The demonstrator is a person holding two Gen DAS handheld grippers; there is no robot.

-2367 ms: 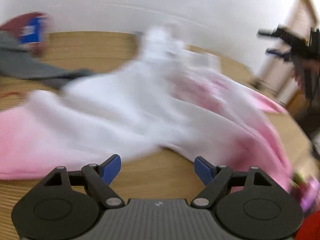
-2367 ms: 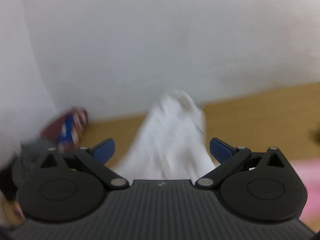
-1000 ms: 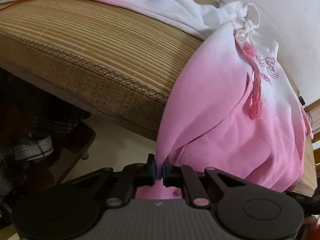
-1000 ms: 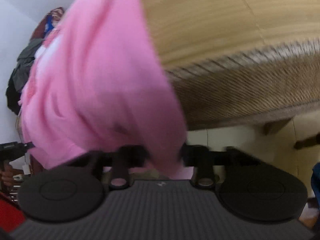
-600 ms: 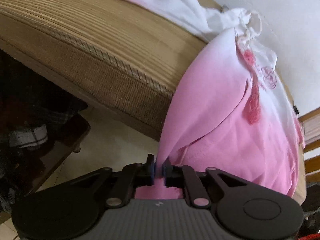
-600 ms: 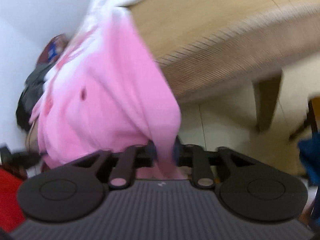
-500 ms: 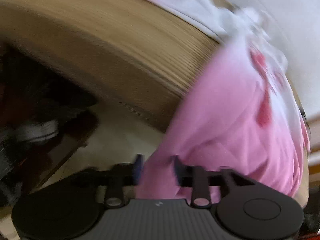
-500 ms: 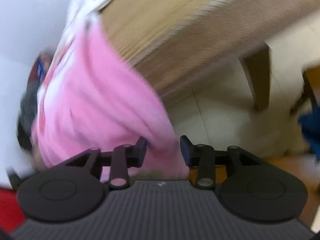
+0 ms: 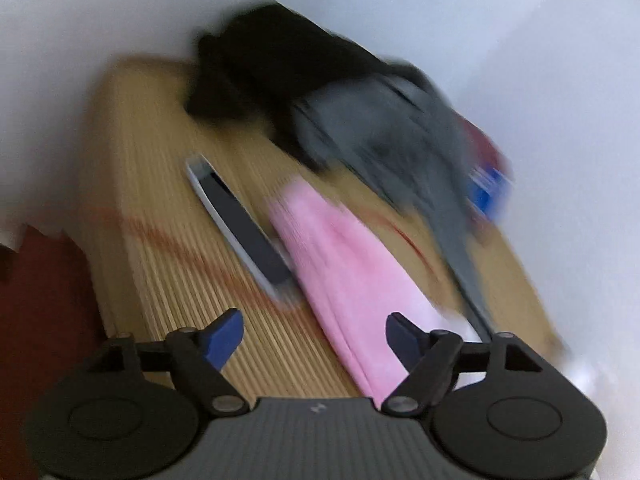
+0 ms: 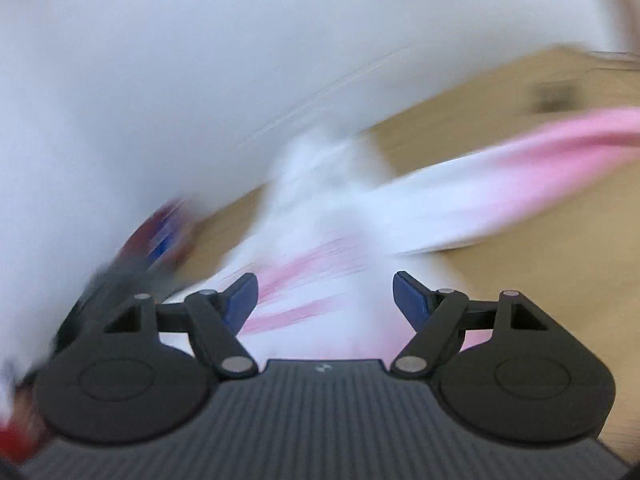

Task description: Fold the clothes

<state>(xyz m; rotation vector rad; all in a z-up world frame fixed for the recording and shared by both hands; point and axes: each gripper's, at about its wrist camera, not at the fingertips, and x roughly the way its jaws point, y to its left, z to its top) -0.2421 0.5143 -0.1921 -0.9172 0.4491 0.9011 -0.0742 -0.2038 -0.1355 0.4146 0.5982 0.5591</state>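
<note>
A pink and white hoodie lies on the bamboo mat. In the left wrist view its pink sleeve (image 9: 344,264) runs from the mat's middle down past my right finger. My left gripper (image 9: 316,336) is open and empty above the mat, with the sleeve just right of the gap. In the blurred right wrist view the hoodie's white body (image 10: 320,216) with pink print lies ahead and a sleeve (image 10: 520,176) stretches right. My right gripper (image 10: 326,294) is open and empty over the hoodie.
A phone (image 9: 240,232) lies on the mat (image 9: 168,264) left of the sleeve. Black clothing (image 9: 280,68) and a grey garment (image 9: 400,136) are piled at the far end by the white wall. A red and blue package (image 9: 488,172) sits at right.
Both grippers were shut on the hoodie's pink hem below the mat's edge. They have let go, opened and swung up over the mat.
</note>
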